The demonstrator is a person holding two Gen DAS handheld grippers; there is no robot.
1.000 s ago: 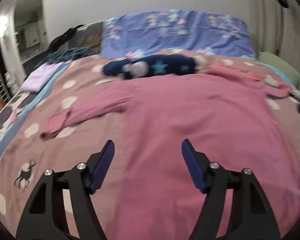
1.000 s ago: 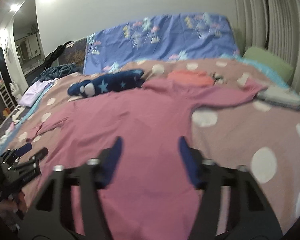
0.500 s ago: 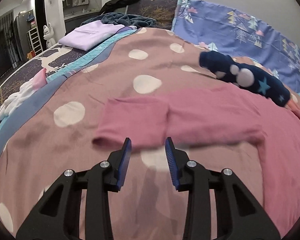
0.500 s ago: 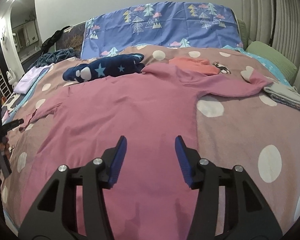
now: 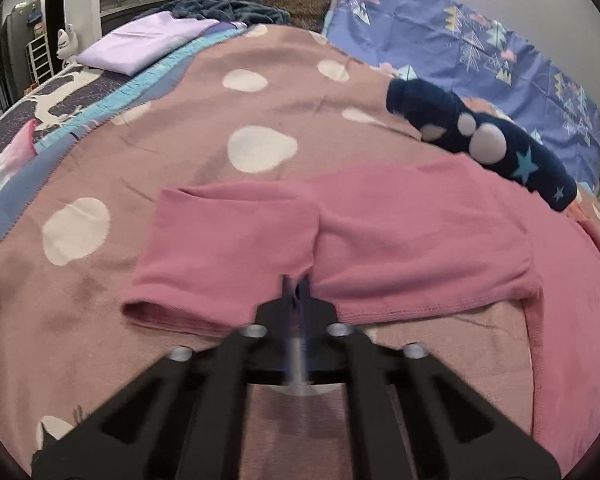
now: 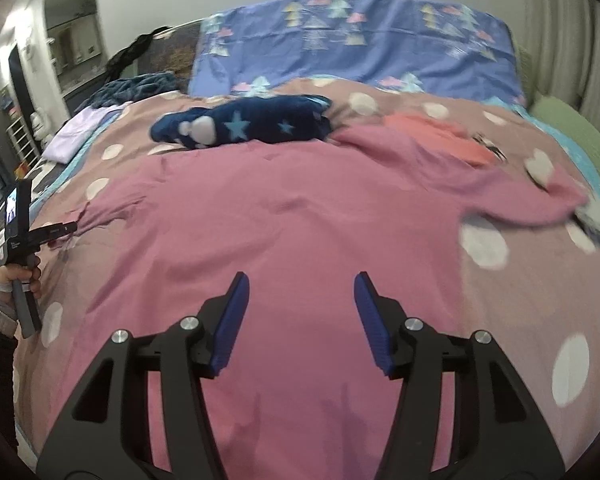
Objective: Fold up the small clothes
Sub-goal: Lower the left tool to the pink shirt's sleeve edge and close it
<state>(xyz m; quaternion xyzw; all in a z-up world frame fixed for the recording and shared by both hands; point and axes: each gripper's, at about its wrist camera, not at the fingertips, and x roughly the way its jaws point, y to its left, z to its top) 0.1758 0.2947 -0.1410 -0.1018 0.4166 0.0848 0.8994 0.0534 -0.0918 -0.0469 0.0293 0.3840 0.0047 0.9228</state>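
My left gripper (image 5: 296,286) is pinched together on the near edge of the pink shirt's sleeve (image 5: 236,256), and the cloth puckers upward where I bite it; my fingertips are blurred and half buried in the fabric, so I cannot make out how much of it sits between them. The sleeve's cuff lies open toward the left on the polka-dot blanket (image 5: 100,312). My right gripper (image 6: 300,320) hangs with its blue pads (image 6: 231,320) wide apart above the shirt's body (image 6: 284,224), holding nothing. The pink shirt (image 6: 260,208) lies spread flat across the bed; its far sleeve is smeared by motion blur at the right. A navy star-patterned garment (image 6: 256,124) lies beyond the collar, with an orange garment (image 6: 448,136) beside it, its shape unclear.
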